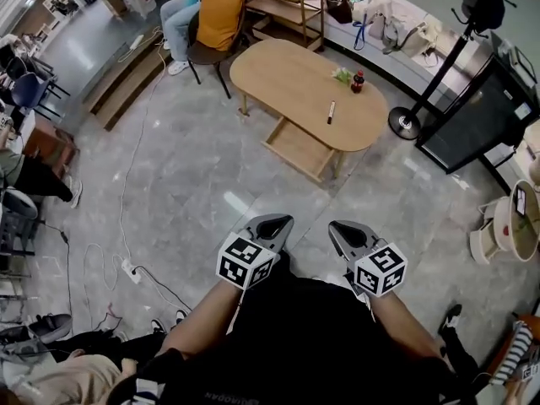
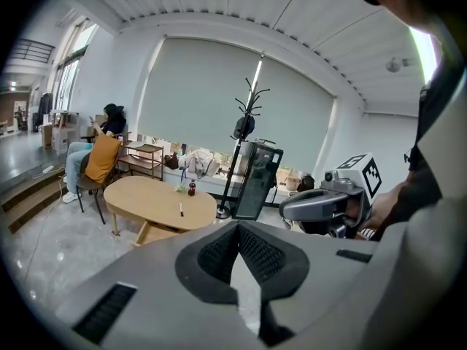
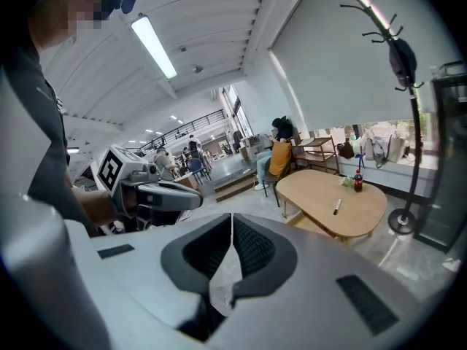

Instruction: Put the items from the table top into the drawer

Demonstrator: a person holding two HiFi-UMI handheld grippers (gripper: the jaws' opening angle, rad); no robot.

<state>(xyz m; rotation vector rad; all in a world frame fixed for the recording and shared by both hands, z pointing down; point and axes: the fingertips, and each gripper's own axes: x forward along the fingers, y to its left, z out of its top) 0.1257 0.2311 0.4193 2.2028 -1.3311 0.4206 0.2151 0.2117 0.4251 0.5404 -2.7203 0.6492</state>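
Grey polished stone floor [image 1: 169,184], glossy and faintly veined, spreads across the room, and on it at twelve o'clock from the person stands a long oval table [image 1: 278,70] of pale smooth wood on slim legs. A shallow wooden drawer [image 1: 297,148], a flat rectangular tray, stands pulled out under the table's six o'clock edge, and it looks bare inside. Three small things lie on the top, all toward its three o'clock end: a slender dark marker [image 1: 331,112] with a pale tip lying flat nearest the drawer, a little dark bottle [image 1: 358,81] with a red band standing upright at about one o'clock from the marker, and a crumpled greenish scrap [image 1: 342,74] just beside the bottle. At three o'clock from the table a black coat stand [image 1: 439,66] rises from a round disc base. At eleven o'clock a chair carries a mustard-coloured cloth [image 1: 221,15] over its back. Well apart from the table, low and close to the person's dark shirt, the left gripper [image 1: 281,221] and right gripper [image 1: 337,227] sit side by side, grey matte shells with ribbed black pads. Each gripper's jaws are brought together at the tips with nothing between them.
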